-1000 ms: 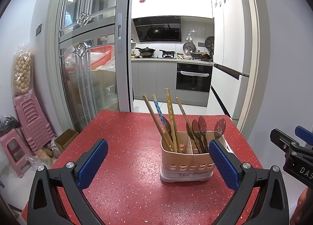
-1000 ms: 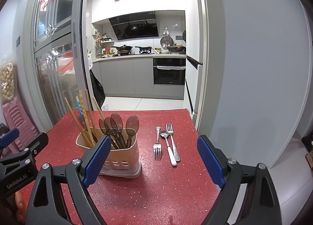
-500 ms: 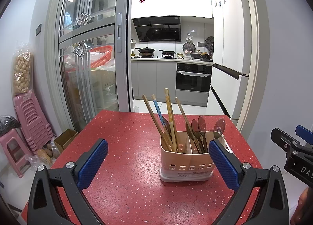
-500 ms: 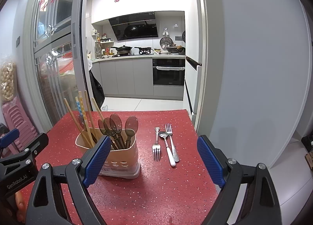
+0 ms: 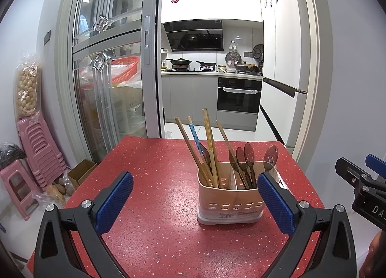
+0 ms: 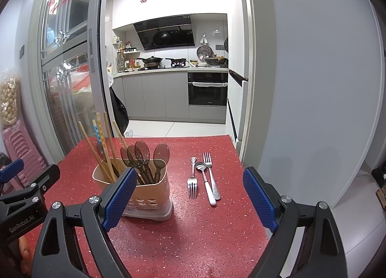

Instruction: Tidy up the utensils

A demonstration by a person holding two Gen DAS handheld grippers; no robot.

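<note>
A beige utensil caddy [image 5: 229, 202] [image 6: 149, 196] stands on the red speckled table [image 5: 154, 196] [image 6: 207, 225]. Wooden chopsticks [image 5: 207, 147] [image 6: 106, 145] fill its left compartment and dark translucent spoons [image 5: 248, 159] [image 6: 144, 157] its right one. To the right of the caddy lie two metal forks [image 6: 192, 181] [image 6: 212, 176] and a white-handled spoon [image 6: 205, 181], side by side on the table. My left gripper [image 5: 193, 203] is open, hovering in front of the caddy. My right gripper [image 6: 190, 203] is open too, with nothing between its fingers, short of the forks.
The table's far edge faces a kitchen doorway with a sliding glass door [image 5: 108, 85] on the left. Pink stools [image 5: 36, 152] and a cardboard box [image 5: 80, 171] sit on the floor left of the table. A white wall [image 6: 313, 109] runs close along the table's right side.
</note>
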